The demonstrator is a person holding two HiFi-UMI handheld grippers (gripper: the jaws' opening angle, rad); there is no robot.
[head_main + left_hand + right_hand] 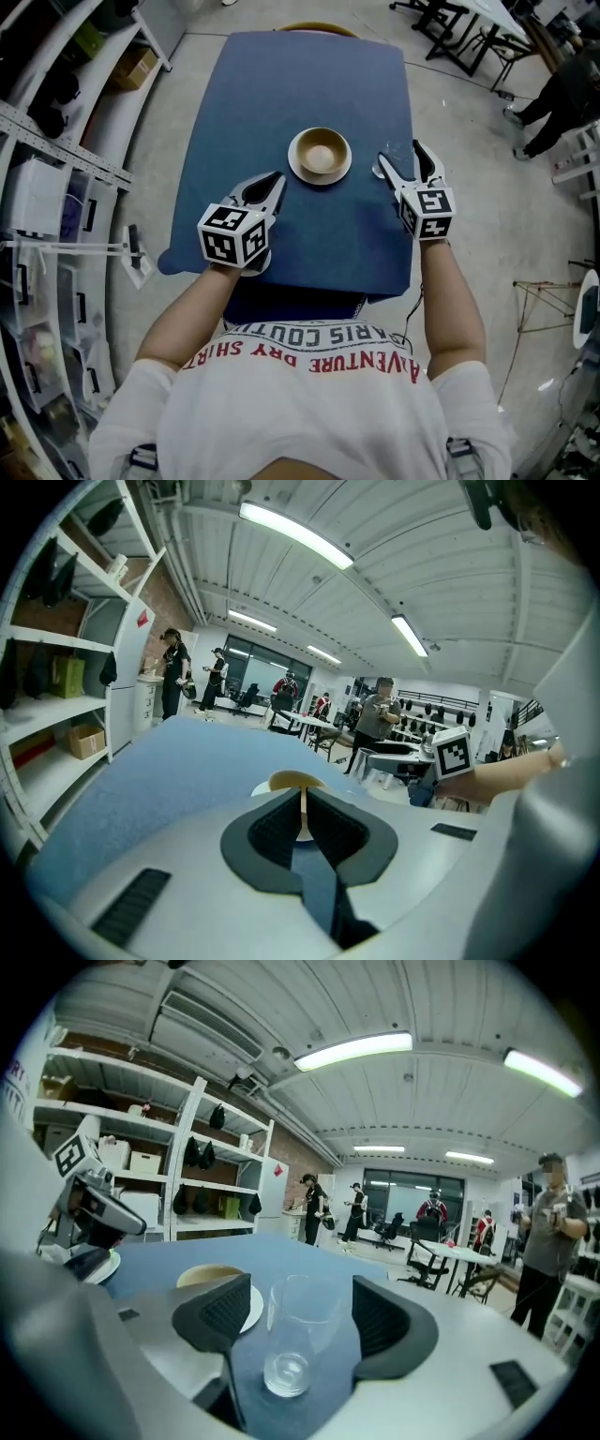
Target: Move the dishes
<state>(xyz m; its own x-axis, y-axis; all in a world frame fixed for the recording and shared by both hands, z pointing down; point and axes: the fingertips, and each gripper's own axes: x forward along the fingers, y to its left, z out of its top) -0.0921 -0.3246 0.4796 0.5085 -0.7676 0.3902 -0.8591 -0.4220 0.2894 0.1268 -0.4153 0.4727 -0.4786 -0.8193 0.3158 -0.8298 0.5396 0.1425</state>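
A tan bowl sits on a white plate in the middle of the blue table. My left gripper lies just left of the plate, pointing at it, jaws shut with nothing between them; in the left gripper view the gripper has the bowl just beyond its tips. My right gripper rests at the table's right edge. In the right gripper view it stands open around a clear upright glass, pads apart from it. The bowl is to the glass's left.
The table's right edge runs just beside the right gripper. White shelving lines the left side. A person and desk frames stand at the far right. A white plate rim shows under the left gripper.
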